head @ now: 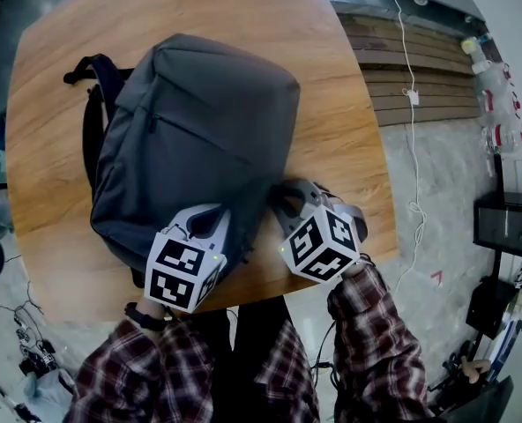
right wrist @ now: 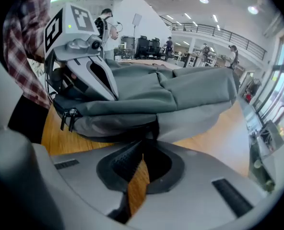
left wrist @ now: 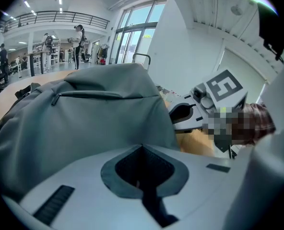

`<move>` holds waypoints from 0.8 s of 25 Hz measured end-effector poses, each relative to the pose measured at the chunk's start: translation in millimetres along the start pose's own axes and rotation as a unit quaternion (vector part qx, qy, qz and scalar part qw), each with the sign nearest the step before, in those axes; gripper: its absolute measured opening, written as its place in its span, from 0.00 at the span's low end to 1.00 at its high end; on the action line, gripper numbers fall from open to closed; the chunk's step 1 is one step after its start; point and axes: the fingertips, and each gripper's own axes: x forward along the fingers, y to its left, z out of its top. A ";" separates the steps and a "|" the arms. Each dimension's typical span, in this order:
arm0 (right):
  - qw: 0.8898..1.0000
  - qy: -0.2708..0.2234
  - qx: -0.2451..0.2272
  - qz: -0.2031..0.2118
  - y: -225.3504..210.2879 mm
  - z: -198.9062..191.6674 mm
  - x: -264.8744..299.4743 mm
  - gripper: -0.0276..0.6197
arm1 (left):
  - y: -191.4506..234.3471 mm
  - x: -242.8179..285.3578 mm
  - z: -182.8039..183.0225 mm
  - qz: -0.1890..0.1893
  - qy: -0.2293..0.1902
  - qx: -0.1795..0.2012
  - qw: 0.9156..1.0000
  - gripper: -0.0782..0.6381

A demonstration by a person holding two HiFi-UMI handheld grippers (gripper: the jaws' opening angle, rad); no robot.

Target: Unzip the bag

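The grey fabric backpack point(head: 199, 122) lies flat on the round wooden bench point(head: 331, 139), front pocket up, black shoulder straps point(head: 92, 113) trailing off its far left side; both tools are down at its near edge.

The left hand-held gripper point(head: 215, 217) sits on the bag's near left corner; in its own view point(left wrist: 142, 150) the jaws are together, tips meeting right against the grey cloth point(left wrist: 84, 123), and I can't make out whether any fabric is pinched between the dark pads.

The right hand-held gripper point(head: 286, 194) is at the near right corner, low by the bench top; in its own view point(right wrist: 143, 153) the jaw tips are closed just in front of a dark seam on the bag's point(right wrist: 180, 99) side, with a sliver of wood grain showing through behind them; nothing clearly caught there.

From that same view, two dark zipper pulls point(right wrist: 67, 119) hang together at the bag's corner, just below the left hand-held gripper point(right wrist: 106, 85); the main zip looks closed; the front pocket zip point(left wrist: 89, 95) is closed too.

Plaid sleeves point(head: 367, 324) frame the bottom of the head view.
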 end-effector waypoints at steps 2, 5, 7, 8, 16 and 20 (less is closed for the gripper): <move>0.999 -0.005 0.042 0.018 4.6 -3.1 -4.3 0.07 | 0.0 1.6 0.1 -0.004 -0.001 0.001 1.000 0.12; 0.995 -0.008 0.096 0.032 19.0 -7.8 -12.3 0.07 | -0.2 4.2 1.7 0.011 -0.008 0.014 1.000 0.12; 0.992 -0.004 0.118 0.042 35.5 -11.7 -15.9 0.07 | 2.3 6.9 4.2 0.022 -0.013 0.008 1.000 0.12; 0.991 -0.001 0.127 0.048 45.8 -14.3 -17.2 0.07 | 5.2 9.2 7.0 0.027 -0.018 -0.007 0.999 0.12; 0.965 -0.025 0.261 0.027 95.1 -16.3 -33.0 0.07 | 21.8 33.7 47.8 0.079 -0.057 -0.134 0.986 0.12; 0.952 -0.044 0.302 0.029 119.7 1.2 -33.9 0.07 | 19.8 47.1 63.4 0.088 -0.060 -0.149 0.983 0.12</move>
